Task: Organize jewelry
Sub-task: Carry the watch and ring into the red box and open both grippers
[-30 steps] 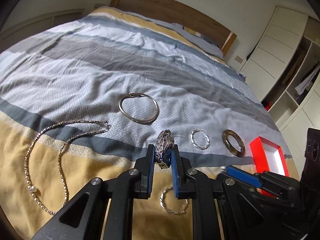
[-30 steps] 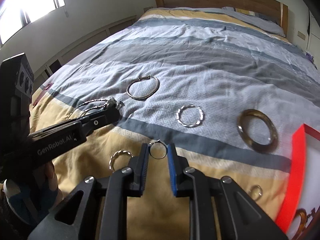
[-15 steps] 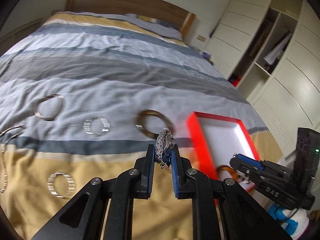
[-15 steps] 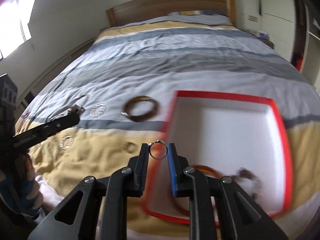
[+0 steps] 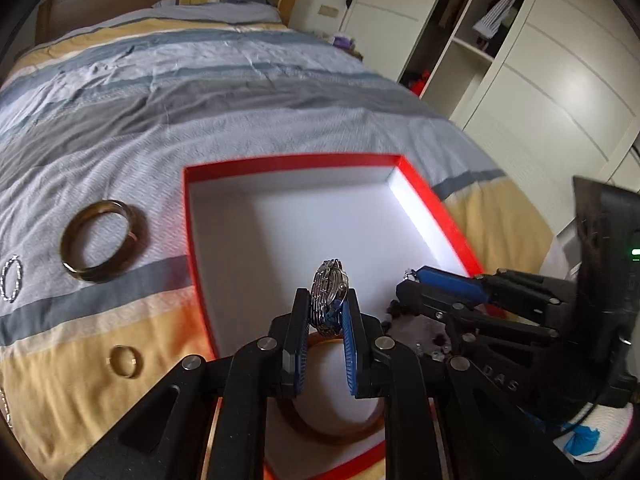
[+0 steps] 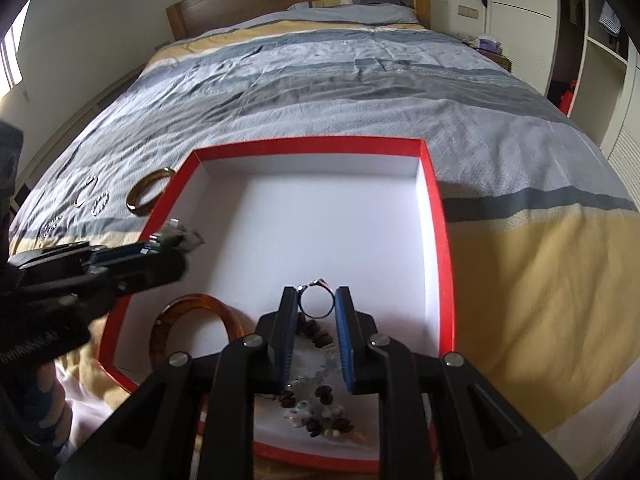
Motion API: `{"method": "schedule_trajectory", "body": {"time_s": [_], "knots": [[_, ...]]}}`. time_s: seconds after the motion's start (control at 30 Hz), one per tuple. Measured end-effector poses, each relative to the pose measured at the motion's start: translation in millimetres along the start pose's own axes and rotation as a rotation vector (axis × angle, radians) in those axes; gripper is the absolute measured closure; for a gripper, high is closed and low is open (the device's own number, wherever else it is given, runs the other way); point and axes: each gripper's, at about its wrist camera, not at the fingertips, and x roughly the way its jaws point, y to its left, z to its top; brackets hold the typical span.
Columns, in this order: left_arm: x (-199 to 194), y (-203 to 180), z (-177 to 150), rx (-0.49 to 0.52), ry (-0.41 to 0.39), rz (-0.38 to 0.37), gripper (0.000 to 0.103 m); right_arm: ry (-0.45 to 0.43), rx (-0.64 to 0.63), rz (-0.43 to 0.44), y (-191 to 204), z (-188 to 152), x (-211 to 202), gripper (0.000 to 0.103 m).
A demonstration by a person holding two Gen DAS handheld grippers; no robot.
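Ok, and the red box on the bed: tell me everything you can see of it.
The red box is a shallow, open, square tray, red outside and on the rim, white inside, cardboard by its look. It lies flat on the striped bedspread. Inside, at the near end, lie an amber bangle and a beaded bracelet. The left gripper holds a metal watch above it, the right gripper a thin ring.
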Motion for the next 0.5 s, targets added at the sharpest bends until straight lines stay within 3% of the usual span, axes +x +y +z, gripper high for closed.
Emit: {"method": "schedule_trajectory", "body": {"time_s": [0.33,0.5], "knots": [[26.4,-6.0,-3.3,0.061,0.043,0.153,0.087,0.010,-0.051,-0.018,-0.1,-2.5,9.6,0.085],[29.8,-7.2,-3.7,0.073,0.052,0.177,0.087,0.018,-0.047,-0.023,1.4,-2.7,8.8,0.084]]}}
